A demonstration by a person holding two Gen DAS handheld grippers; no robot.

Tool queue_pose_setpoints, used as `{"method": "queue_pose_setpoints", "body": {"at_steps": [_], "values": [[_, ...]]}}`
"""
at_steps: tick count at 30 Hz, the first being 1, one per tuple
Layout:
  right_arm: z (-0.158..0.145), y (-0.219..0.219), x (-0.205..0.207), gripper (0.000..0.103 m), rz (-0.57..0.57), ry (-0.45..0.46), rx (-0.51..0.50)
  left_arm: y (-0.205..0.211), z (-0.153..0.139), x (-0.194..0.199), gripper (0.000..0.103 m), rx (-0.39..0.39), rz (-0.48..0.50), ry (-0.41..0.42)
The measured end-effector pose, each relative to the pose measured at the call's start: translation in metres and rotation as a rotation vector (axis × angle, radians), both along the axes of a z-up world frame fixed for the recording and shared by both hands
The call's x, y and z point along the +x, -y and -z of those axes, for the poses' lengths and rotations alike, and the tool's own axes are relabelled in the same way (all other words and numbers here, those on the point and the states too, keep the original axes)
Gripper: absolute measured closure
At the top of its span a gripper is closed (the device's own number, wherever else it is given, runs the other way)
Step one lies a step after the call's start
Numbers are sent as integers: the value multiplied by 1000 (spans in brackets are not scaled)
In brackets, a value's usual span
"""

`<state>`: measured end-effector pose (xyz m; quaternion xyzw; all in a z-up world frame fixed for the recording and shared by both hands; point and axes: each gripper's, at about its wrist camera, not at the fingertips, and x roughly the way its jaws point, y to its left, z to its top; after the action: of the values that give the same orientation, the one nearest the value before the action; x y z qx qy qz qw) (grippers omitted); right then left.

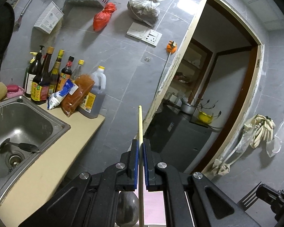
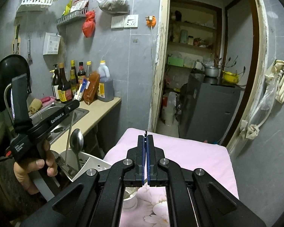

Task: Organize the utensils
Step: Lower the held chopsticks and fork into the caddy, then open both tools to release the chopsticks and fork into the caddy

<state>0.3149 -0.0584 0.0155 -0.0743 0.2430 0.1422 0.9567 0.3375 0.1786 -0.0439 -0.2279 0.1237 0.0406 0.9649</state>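
Observation:
My left gripper (image 1: 141,145) is shut on a pale wooden chopstick (image 1: 140,124) that stands upright between its blue pads. In the right wrist view that chopstick (image 2: 69,138) reaches down into a white utensil holder (image 2: 85,163), which also holds a metal spoon (image 2: 76,141). The left gripper (image 2: 74,105) is above the holder there. My right gripper (image 2: 145,139) is shut on a thin dark utensil whose tip (image 2: 145,131) pokes out past the pads; it is over the pink cloth (image 2: 189,151). A black fork (image 1: 249,197) shows in the left wrist view by the right gripper.
A steel sink (image 1: 19,121) with a dark spatula (image 1: 20,146) in it sits in the beige counter (image 1: 53,162). Sauce bottles (image 1: 47,75) and packets stand at the counter's back. A doorway (image 2: 208,66) with a grey cabinet is to the right.

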Motion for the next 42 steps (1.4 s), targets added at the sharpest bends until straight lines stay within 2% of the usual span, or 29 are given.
{"method": "queue_pose_setpoints", "body": {"at_steps": [16, 24, 30, 35, 42], "values": [[10, 5, 1, 101, 19, -21, -2, 22, 13, -9, 98, 97, -2, -8], [14, 4, 0, 101, 10, -35, 7, 20, 15, -11, 98, 102, -17, -14], [13, 5, 1, 101, 9, -33, 12, 19, 10, -7, 98, 99, -59, 17], [15, 5, -1, 101, 12, -22, 28, 25, 20, -16, 98, 103, -120, 28], [17, 1, -1, 101, -9, -32, 28, 28, 30, -19, 98, 100, -116, 14]]}}
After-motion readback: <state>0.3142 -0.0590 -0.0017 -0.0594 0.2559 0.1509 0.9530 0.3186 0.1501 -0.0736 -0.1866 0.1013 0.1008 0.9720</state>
